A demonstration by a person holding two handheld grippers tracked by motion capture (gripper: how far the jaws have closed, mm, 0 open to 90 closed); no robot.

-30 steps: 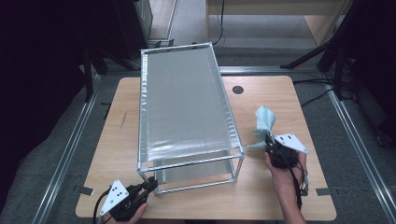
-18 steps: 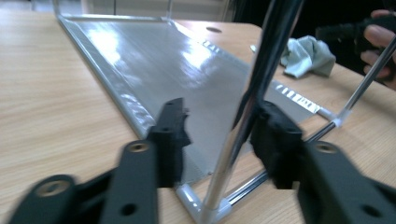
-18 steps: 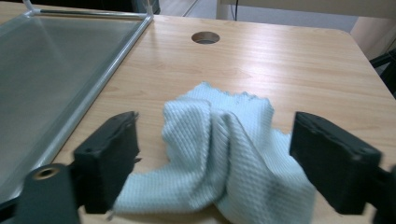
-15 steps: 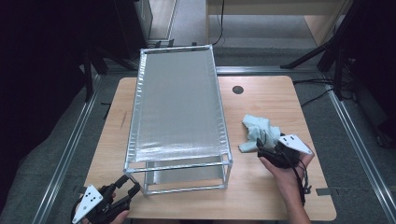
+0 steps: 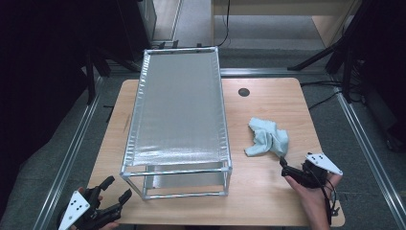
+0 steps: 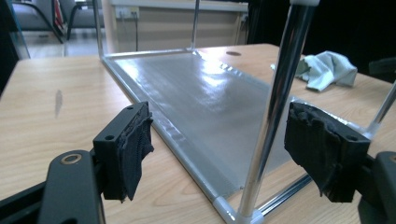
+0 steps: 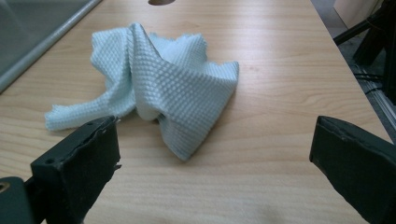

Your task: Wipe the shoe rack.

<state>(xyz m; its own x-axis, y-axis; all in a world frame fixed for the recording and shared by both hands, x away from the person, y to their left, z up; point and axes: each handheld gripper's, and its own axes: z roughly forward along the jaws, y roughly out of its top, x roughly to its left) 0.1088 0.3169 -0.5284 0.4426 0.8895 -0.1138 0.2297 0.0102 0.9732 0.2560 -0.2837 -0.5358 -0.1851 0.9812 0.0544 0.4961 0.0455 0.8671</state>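
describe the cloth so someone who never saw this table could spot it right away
Start at the wooden table with the tall metal frame rack standing on it. On the bare wood right of the rack lies the cloth, crumpled in a loose heap just ahead of the open right gripper. It is the one soft, pale blue thing there, with a dimpled weave.

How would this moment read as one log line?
left gripper: open, off rack | right gripper: open, cloth released on table

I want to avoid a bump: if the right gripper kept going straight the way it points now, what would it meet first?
Most likely the crumpled light blue cloth on the wooden table. The right gripper has open jaws aimed at it, with bare tabletop between; the exact gap is hard to judge.
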